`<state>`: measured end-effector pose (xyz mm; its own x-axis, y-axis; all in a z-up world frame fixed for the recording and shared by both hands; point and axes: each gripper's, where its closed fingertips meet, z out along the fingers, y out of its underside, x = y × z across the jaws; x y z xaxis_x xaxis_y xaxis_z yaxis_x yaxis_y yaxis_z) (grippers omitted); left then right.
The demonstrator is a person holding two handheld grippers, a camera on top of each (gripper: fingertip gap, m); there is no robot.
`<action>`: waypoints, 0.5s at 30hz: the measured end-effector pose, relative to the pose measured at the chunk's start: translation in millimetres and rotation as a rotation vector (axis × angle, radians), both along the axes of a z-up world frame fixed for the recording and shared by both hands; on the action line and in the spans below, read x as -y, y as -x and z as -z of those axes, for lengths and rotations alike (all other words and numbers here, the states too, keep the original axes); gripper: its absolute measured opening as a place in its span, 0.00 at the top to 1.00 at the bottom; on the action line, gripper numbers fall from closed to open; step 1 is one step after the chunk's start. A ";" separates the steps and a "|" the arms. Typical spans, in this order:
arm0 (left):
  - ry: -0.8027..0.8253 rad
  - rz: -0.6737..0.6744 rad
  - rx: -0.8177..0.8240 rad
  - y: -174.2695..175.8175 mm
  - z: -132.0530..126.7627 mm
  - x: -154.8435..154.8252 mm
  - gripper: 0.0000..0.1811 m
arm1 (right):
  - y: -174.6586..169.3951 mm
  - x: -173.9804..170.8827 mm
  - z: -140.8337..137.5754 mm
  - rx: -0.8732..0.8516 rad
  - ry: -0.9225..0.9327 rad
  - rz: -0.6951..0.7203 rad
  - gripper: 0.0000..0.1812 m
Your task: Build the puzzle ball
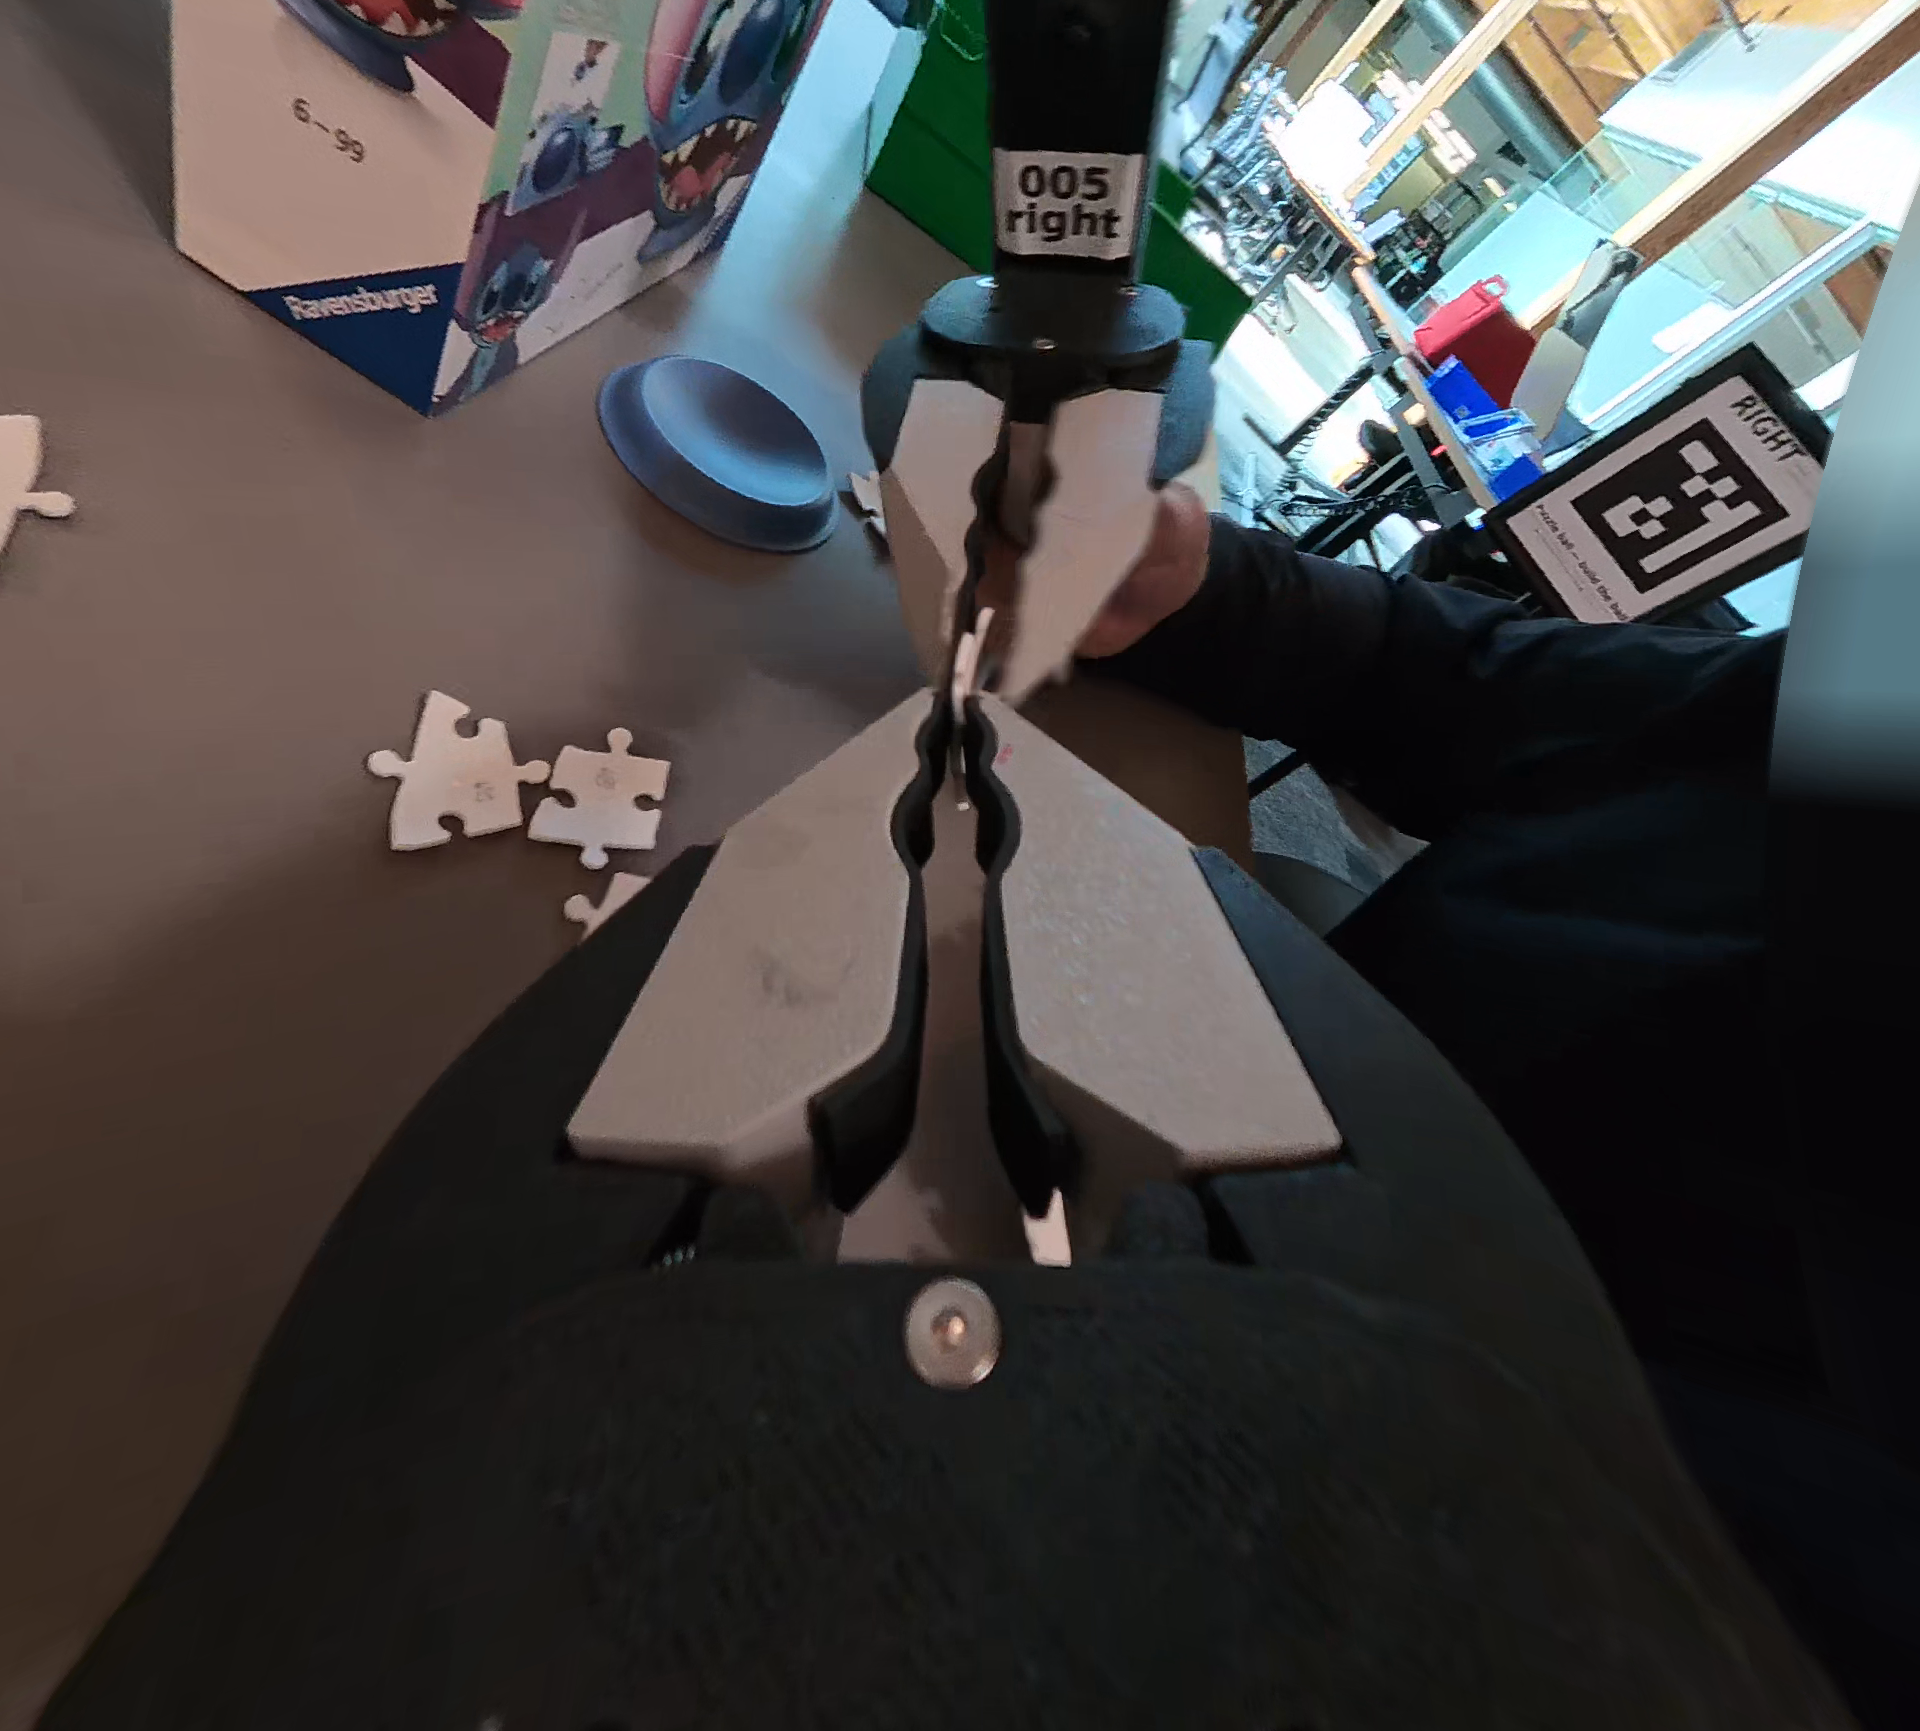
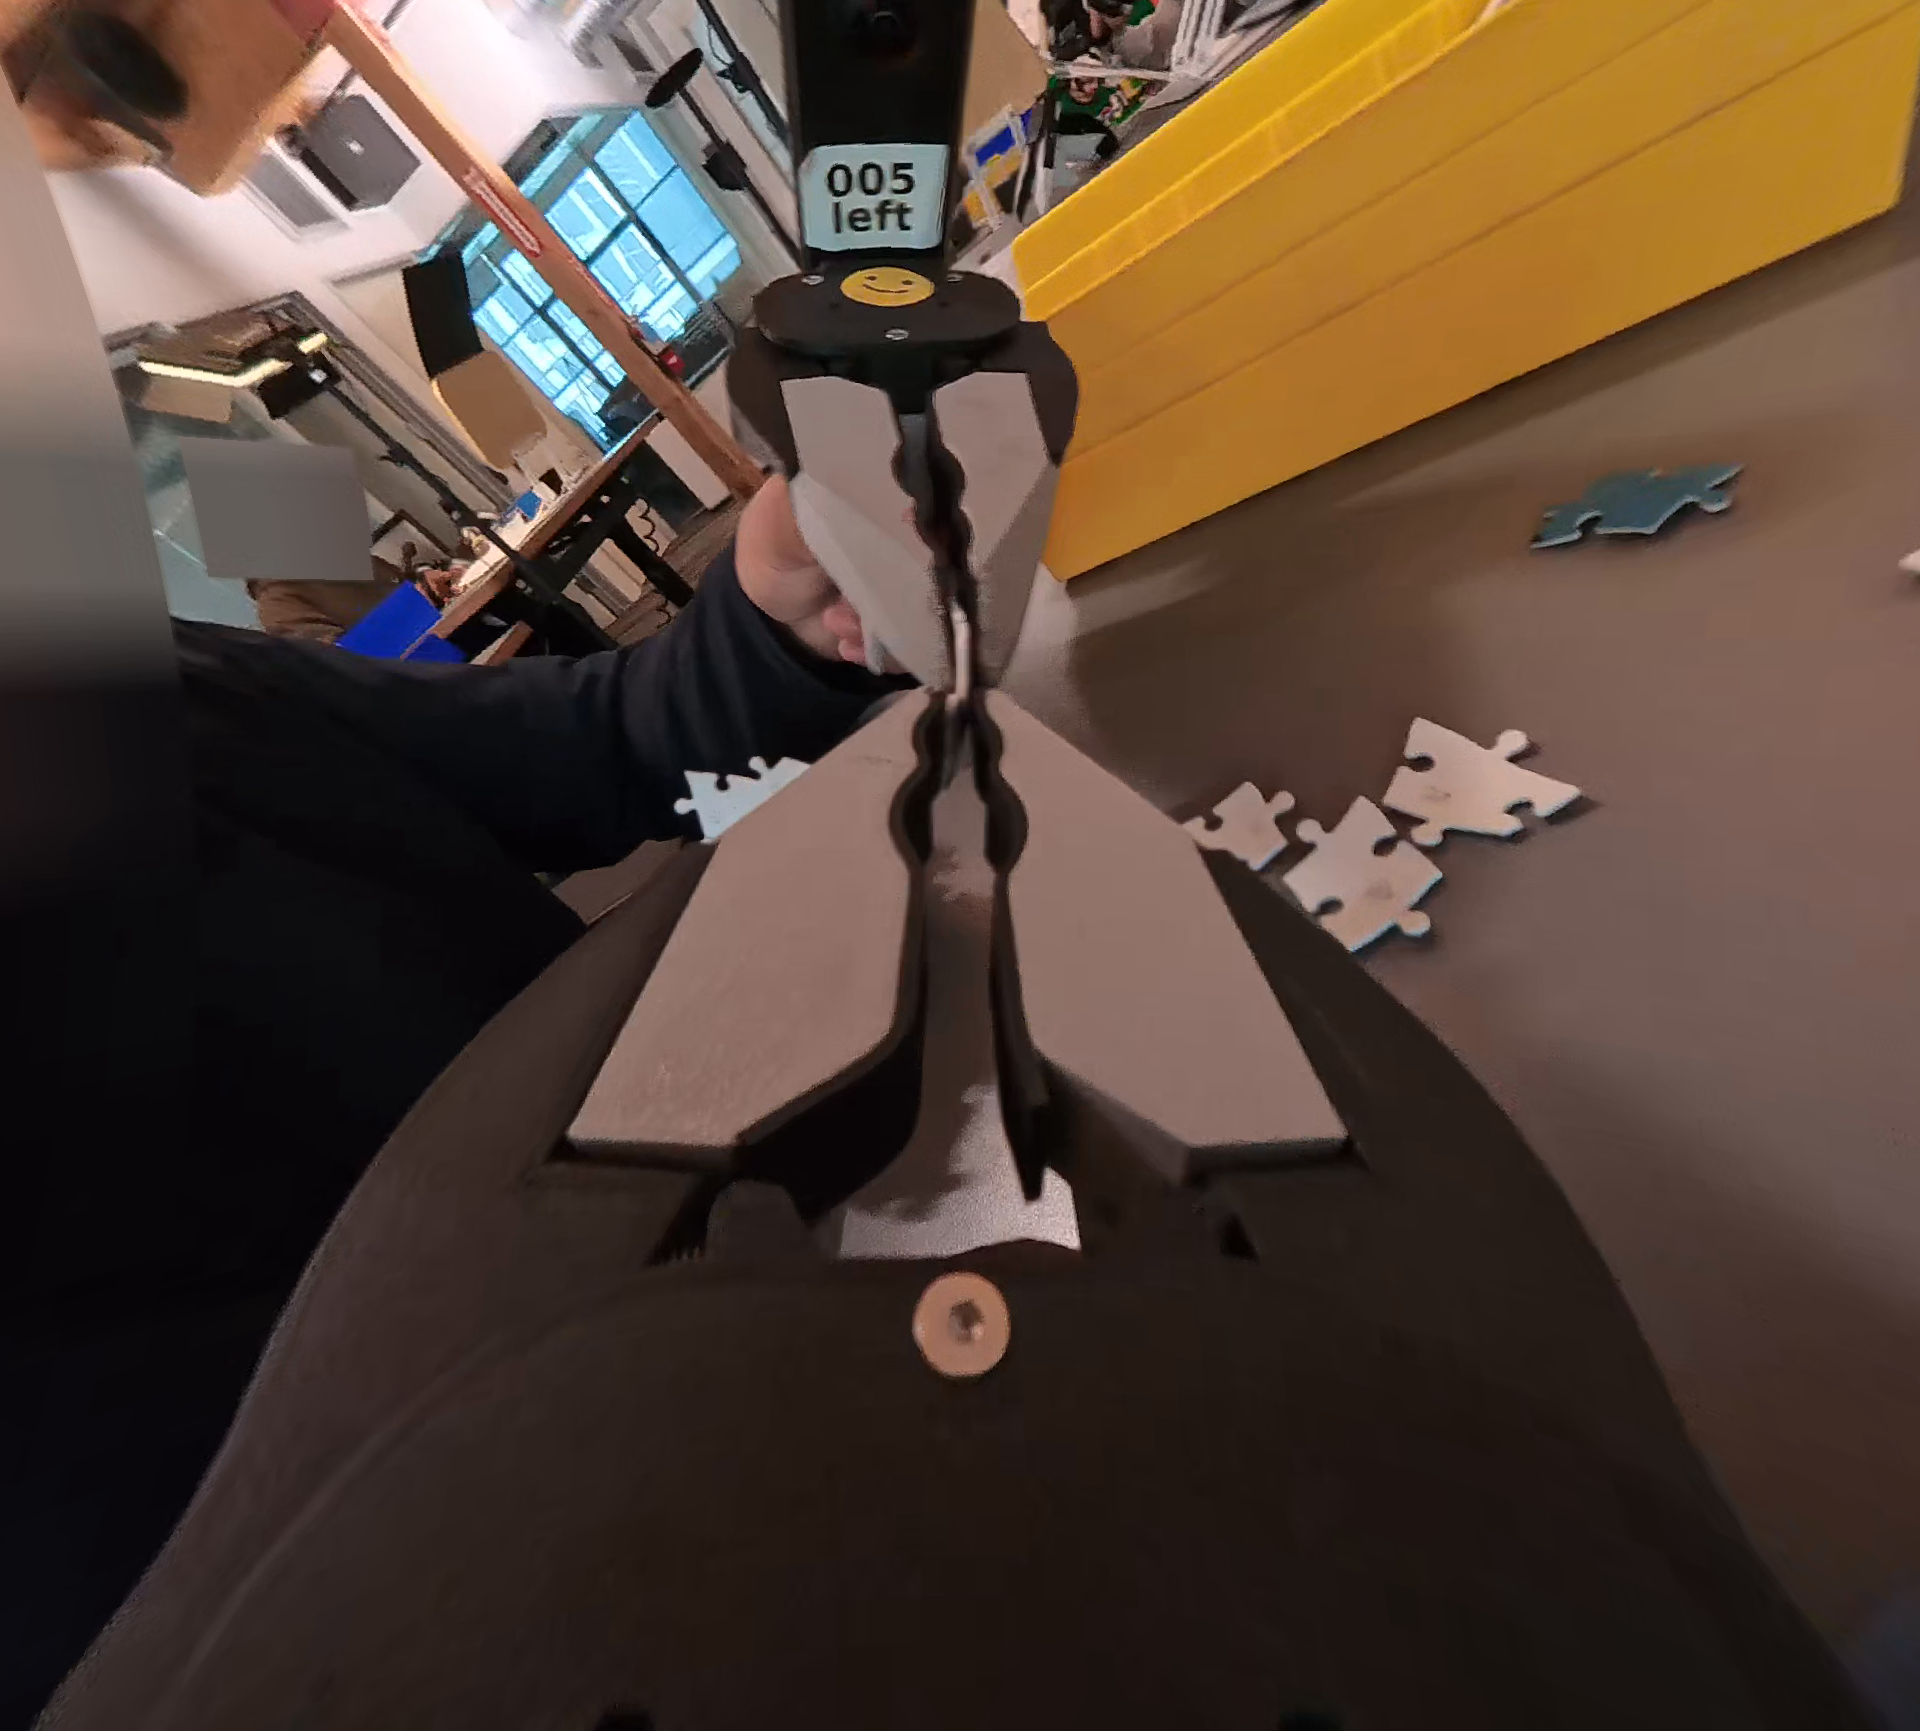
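Note:
My left gripper [image 1: 954, 720] and right gripper [image 1: 982, 658] meet tip to tip above the grey table. Each is shut on a thin white puzzle piece seen edge on. One piece [image 1: 960, 777] shows as a sliver between the left fingers. The other piece [image 1: 974, 651] sticks out of the right tips. In the right wrist view my right gripper [image 2: 951, 717] faces the left gripper [image 2: 961, 658], with a white piece edge [image 2: 965, 642] between the tips. I cannot tell whether the two pieces are joined.
Loose white pieces [image 1: 457, 772] [image 2: 1361, 881] lie on the table [image 1: 208, 1058] beside the grippers. A blue round stand [image 1: 717, 455] and the puzzle box [image 1: 416, 71] stand behind. A yellow bin [image 2: 1455, 227] and a blue piece [image 2: 1642, 502] are on the far side. A person's sleeve [image 1: 1455, 694] is close. Left and right tips are no more than a few centimetres apart.

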<state>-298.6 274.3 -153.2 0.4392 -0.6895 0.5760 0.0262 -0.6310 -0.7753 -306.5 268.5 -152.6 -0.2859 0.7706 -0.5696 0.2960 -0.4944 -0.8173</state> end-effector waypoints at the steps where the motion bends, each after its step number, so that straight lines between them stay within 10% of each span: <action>1: 0.002 -0.001 0.005 -1.2 -0.6 0.6 1.00 | -0.8 -0.5 0.0 -0.003 0.004 -0.002 1.00; 8: -0.013 -0.115 -0.147 18.9 2.0 7.0 0.88 | -1.3 -3.9 12.7 0.089 -0.166 0.071 1.00; 15: -0.030 -0.256 -0.315 65.9 -20.7 89.5 0.87 | -21.6 -5.7 8.5 0.196 -0.266 0.060 1.00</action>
<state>-364.5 184.8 -132.5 0.7506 -0.5490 0.3676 -0.0616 -0.6121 -0.7884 -284.9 274.2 -161.1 -0.1402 0.9117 -0.3862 0.4369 -0.2930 -0.8504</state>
